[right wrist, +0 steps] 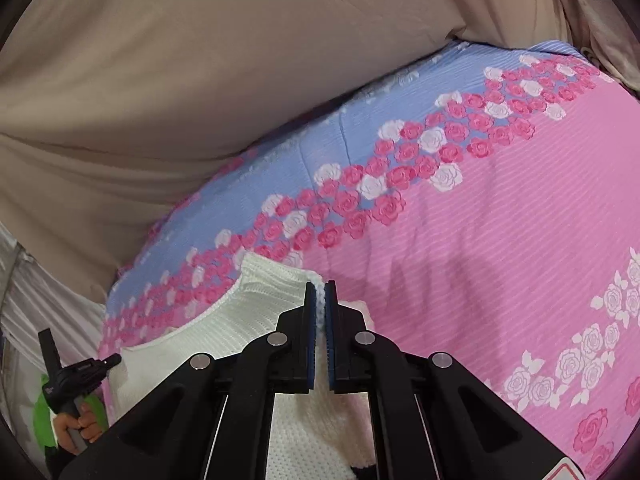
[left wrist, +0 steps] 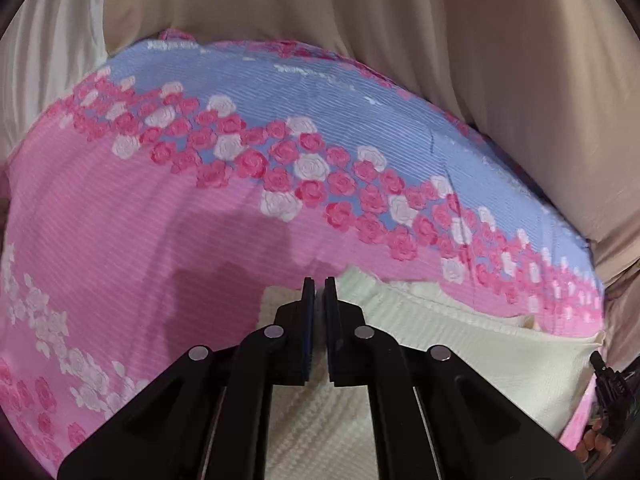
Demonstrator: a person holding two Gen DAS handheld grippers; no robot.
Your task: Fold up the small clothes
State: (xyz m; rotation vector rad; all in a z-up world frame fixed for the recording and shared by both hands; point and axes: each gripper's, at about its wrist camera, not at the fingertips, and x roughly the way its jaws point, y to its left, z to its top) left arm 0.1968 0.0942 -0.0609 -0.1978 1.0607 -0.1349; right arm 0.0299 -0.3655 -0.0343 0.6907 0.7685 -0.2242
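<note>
Nearest to us, a white knitted garment (right wrist: pixel 192 360) lies on a bed sheet (right wrist: pixel 500 220) printed pink and blue with bands of roses. We see its ribbed collar (right wrist: pixel 272 280) in the right wrist view, pointing up toward the rose band, and its body running down under both tools. In the left wrist view the same garment (left wrist: pixel 460 344) spreads to the right, its upper edge rumpled against the pink.

Around the garment we find open sheet: a wide pink stretch on the far side of it, flat and bare, crossed only by the tools' shadows. Beyond the rose band the sheet turns blue, and its far edge meets a beige draped cloth (left wrist: pixel 400 20) that rises like a wall and closes the room at the back and the sides. In the right wrist view the other tool's handle, with a hand on it, stands at the garment's left edge; a green object beside it is too small to tell.

Our left gripper (left wrist: pixel 319 294) has its fingers (left wrist: pixel 308 300) drawn nearly together on the garment's top edge, with a sliver of fabric seemingly pinched between them. Our right gripper (right wrist: pixel 319 300) holds its fingers (right wrist: pixel 331 304) just as narrow, clamped on a strip of white knit beside the collar.
</note>
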